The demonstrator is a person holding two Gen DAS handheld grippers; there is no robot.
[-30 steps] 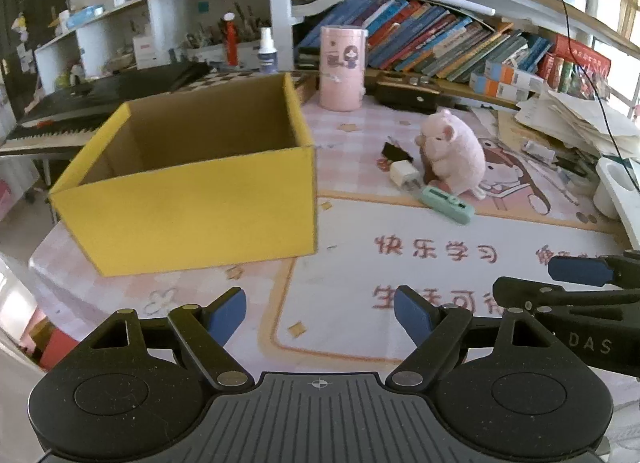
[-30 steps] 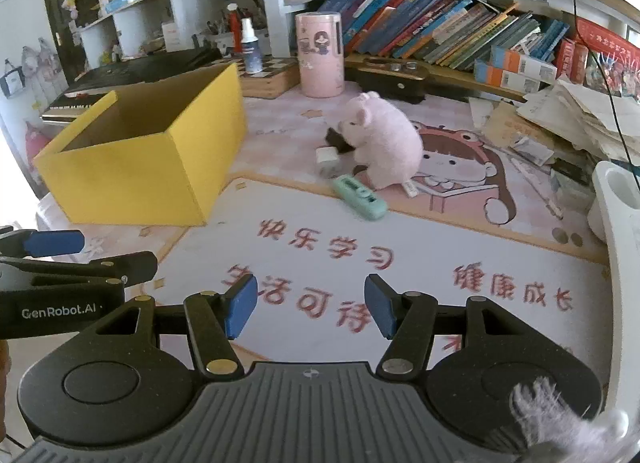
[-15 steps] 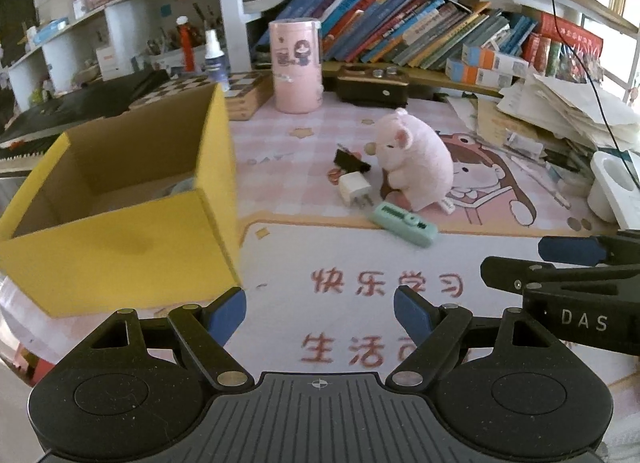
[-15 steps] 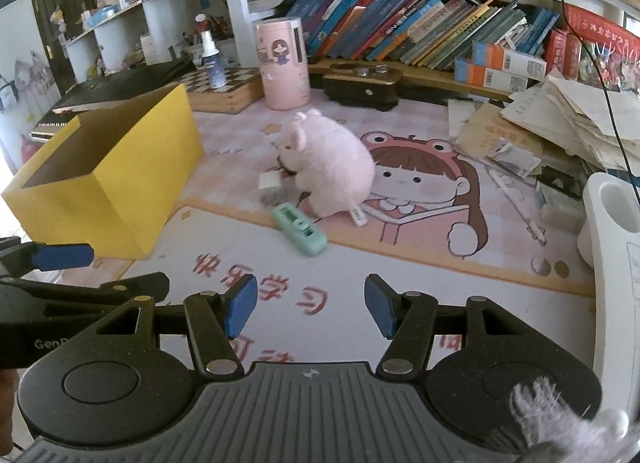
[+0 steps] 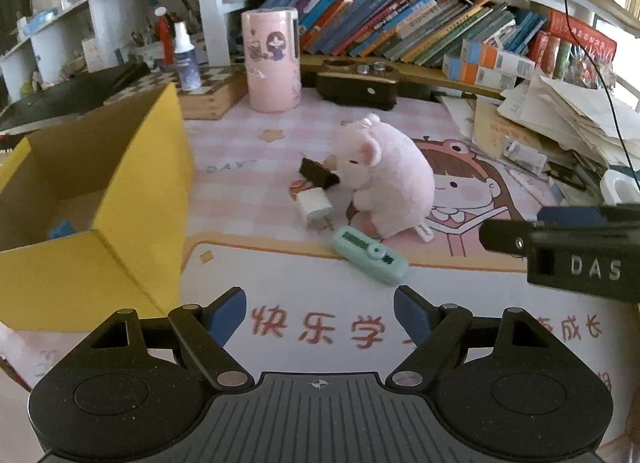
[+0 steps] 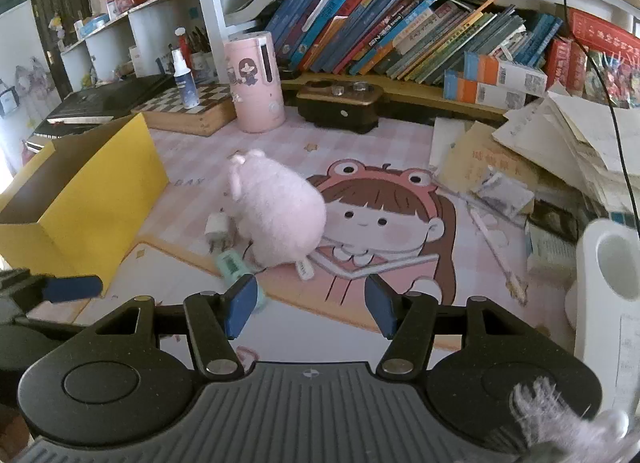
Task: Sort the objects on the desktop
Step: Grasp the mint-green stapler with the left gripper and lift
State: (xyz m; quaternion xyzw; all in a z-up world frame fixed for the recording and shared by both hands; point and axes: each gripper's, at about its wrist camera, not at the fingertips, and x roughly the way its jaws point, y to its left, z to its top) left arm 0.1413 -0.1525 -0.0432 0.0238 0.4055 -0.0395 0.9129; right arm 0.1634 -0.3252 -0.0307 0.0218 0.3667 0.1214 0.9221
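Observation:
A pink plush pig sits mid-desk on the cartoon mat. Beside it lie a white charger plug, a black clip and a mint green device. An open yellow cardboard box stands at the left with a blue item inside. My left gripper is open and empty, short of the green device. My right gripper is open and empty, just in front of the pig, its left finger over the green device.
A pink cylinder container, a black case, a chessboard box with a spray bottle, and a row of books line the back. Paper stacks and a white holder crowd the right.
Both grippers have moved forward and to the right toward the pig and small items. The yellow box has slid to the left in both views. Both stay open.

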